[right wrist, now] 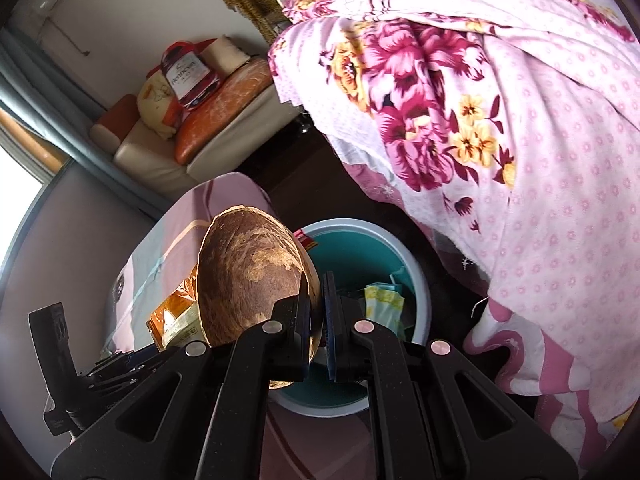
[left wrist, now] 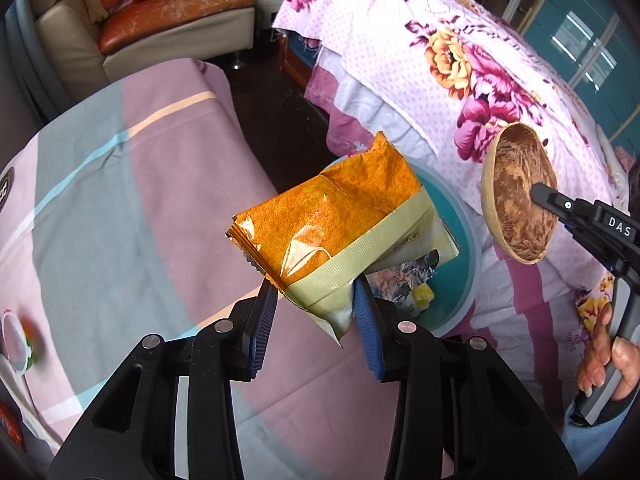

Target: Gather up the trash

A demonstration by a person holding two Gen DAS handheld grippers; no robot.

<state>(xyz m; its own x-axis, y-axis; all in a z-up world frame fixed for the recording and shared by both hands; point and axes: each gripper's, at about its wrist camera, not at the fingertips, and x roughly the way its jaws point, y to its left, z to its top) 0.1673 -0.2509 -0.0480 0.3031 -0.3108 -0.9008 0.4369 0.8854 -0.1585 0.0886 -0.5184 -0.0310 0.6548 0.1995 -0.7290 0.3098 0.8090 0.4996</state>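
Note:
My left gripper [left wrist: 316, 300] is shut on the lower end of an orange and pale-yellow snack bag [left wrist: 340, 220], which hangs over a teal trash bin [left wrist: 466, 216] on the floor. To the right, my right gripper [left wrist: 538, 192] holds half a brown coconut shell [left wrist: 516, 184] by its rim. In the right wrist view the right gripper [right wrist: 318, 308] is shut on the coconut shell [right wrist: 248, 276], above the near rim of the bin [right wrist: 420, 276]. The snack bag [right wrist: 176, 312] shows behind the shell, at its left. A hand [left wrist: 604, 352] grips the right handle.
The bin holds foil and yellow wrappers [left wrist: 404, 280]. A bed with a floral quilt [left wrist: 480, 60] rises right of the bin. A surface under a pink, grey and blue cloth [left wrist: 120, 200] lies left, with a small round item [left wrist: 16, 340]. A sofa [left wrist: 160, 20] stands behind.

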